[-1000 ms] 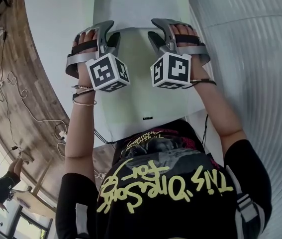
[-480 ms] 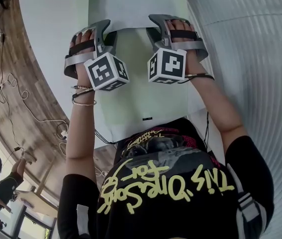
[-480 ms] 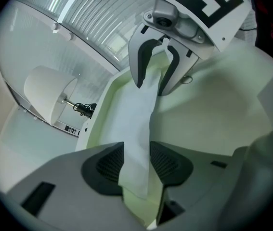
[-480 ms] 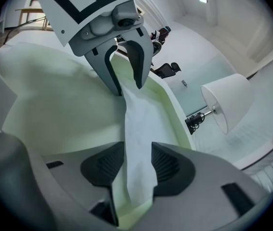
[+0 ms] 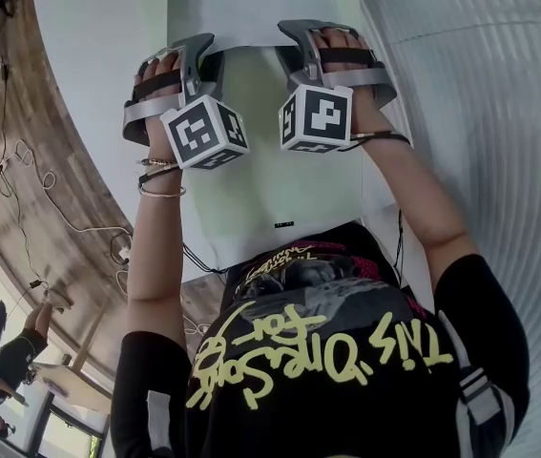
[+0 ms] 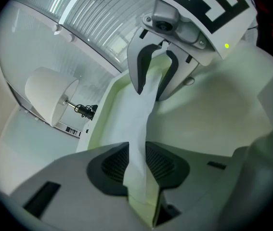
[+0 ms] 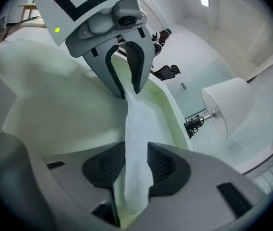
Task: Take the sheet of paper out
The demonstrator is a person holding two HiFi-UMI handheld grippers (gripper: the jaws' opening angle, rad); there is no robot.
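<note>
Loosely, left gripper (image 6: pixel 137 163) and right gripper (image 7: pixel 136 165) straddle the sheet of paper (image 5: pixel 251 8), fingers just closing, atop printer (image 5: pixel 270 189).

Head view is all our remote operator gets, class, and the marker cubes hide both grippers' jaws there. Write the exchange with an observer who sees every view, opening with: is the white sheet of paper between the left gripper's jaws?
Observer: Yes. The left gripper view shows the white sheet of paper running between the left gripper's dark ribbed pads. Its jaws have just been closing, and a gap remains.
Operator: And the right gripper?
Observer: The same sheet passes between the right gripper's pads. Those jaws have just been closing too and stand apart.
Operator: Anything beside the sheet?
Observer: A white lampshade shows in both gripper views.
</note>
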